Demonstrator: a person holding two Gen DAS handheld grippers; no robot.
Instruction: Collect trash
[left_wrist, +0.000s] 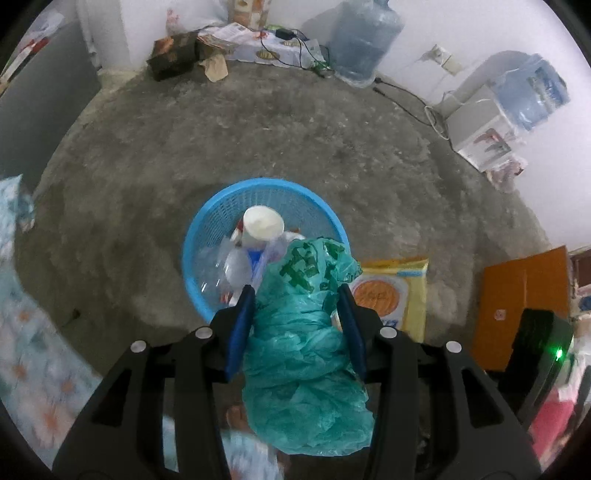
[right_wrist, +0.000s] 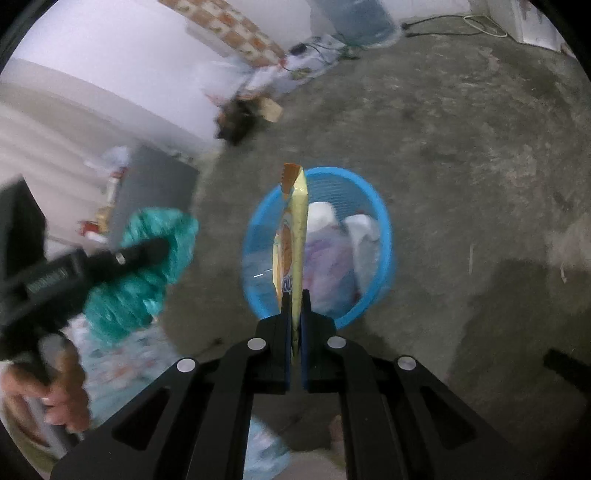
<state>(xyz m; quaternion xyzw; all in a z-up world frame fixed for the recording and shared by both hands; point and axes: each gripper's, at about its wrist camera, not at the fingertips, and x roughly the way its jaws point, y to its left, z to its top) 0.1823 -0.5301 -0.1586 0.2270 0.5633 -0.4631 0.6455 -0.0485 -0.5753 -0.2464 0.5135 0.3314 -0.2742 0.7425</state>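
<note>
A crumpled green plastic bag (left_wrist: 306, 343) is clamped between the left gripper (left_wrist: 297, 295) pads, and a yellow wrapper (right_wrist: 293, 236) is pinched edge-on by the right gripper (right_wrist: 294, 301). Both are held above the blue basket (left_wrist: 207, 221), where a white cup (left_wrist: 263, 223) and clear plastic bags (left_wrist: 236, 264) are piled.

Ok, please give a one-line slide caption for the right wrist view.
Right hand-held gripper holds a yellow snack wrapper edge-on above the blue basket of trash.
</note>
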